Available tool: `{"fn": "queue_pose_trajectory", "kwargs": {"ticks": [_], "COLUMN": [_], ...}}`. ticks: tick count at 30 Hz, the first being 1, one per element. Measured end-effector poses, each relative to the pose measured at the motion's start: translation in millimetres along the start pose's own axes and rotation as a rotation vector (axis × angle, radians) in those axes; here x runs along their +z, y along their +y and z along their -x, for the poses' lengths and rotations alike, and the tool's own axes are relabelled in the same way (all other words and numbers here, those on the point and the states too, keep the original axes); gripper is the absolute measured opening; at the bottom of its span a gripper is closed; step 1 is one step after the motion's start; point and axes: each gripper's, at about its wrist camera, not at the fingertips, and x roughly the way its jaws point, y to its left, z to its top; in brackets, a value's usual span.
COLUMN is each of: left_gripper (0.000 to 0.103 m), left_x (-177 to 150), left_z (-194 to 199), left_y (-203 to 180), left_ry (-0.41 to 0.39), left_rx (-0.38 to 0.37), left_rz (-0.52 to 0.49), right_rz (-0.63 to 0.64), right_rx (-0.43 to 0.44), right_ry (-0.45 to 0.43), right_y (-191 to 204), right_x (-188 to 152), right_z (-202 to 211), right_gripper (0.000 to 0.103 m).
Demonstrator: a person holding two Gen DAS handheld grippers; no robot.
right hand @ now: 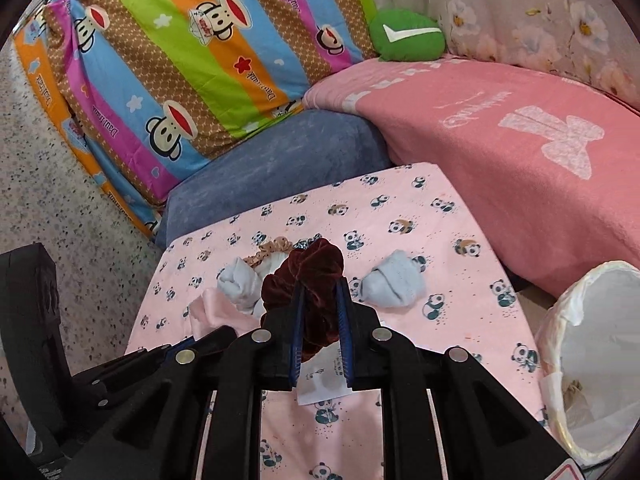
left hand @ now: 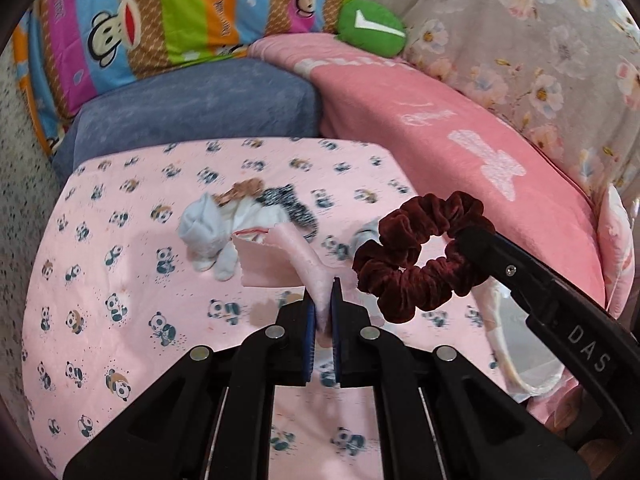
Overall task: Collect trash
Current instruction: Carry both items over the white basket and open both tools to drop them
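Observation:
My left gripper [left hand: 323, 286] is shut on a pink cloth scrap [left hand: 276, 258] and holds it just above the panda-print sheet [left hand: 120, 280]. My right gripper [right hand: 320, 286] is shut on a dark red velvet scrunchie [right hand: 308, 276]; the scrunchie also shows in the left wrist view [left hand: 420, 256], hanging from the right gripper's finger [left hand: 500, 260]. A white bin with a liner [right hand: 592, 360] stands at the right, partly seen in the left wrist view [left hand: 520, 352]. A pile of white socks and scrunchies [left hand: 224, 224] lies mid-sheet. A rolled white sock [right hand: 396, 280] lies to the right.
A blue cushion [left hand: 192, 108] and a pink blanket [left hand: 460, 132] border the sheet at the back and right. A striped monkey-print pillow [right hand: 180, 60] and a green plush [right hand: 406, 34] sit behind. A white paper slip [right hand: 324, 384] lies under my right gripper. Speckled floor [right hand: 60, 200] is at left.

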Motion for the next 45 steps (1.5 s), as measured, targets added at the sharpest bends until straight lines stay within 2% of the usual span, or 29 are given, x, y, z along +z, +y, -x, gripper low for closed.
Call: {"fn": "queue_pose_trajectory", "kwargs": {"ticks": [8, 20, 31, 37, 45], "left_gripper": [0.006, 0.006, 0.007, 0.007, 0.007], "left_x": [-2, -17, -30, -37, -42], "left_z": [23, 17, 1, -9, -23], "left_y": [-72, -176, -239, -258, -276], "left_ry": [-0.04, -0.024, 0.02, 0.052, 0.068], "left_rx": [-0.05, -0.125, -0.204, -0.223, -0.222], "left_rz": [-0.12, -0.297, -0.392, -0.414, -0.43], "right_rz": [-0.06, -0.189, -0.317, -0.36, -0.383], "right_rx": [-0.048, -0.155, -0.237, -0.265, -0.286], "right_ry": [-0.097, -0.18, -0.202, -0.202, -0.193], "right_y": [-48, -145, -226, -256, -275], "right_x": [8, -8, -34, -46, -54], "right_z": [71, 144, 173, 179, 176], "right_gripper": [0.016, 0.016, 0.016, 0.016, 0.016]}}
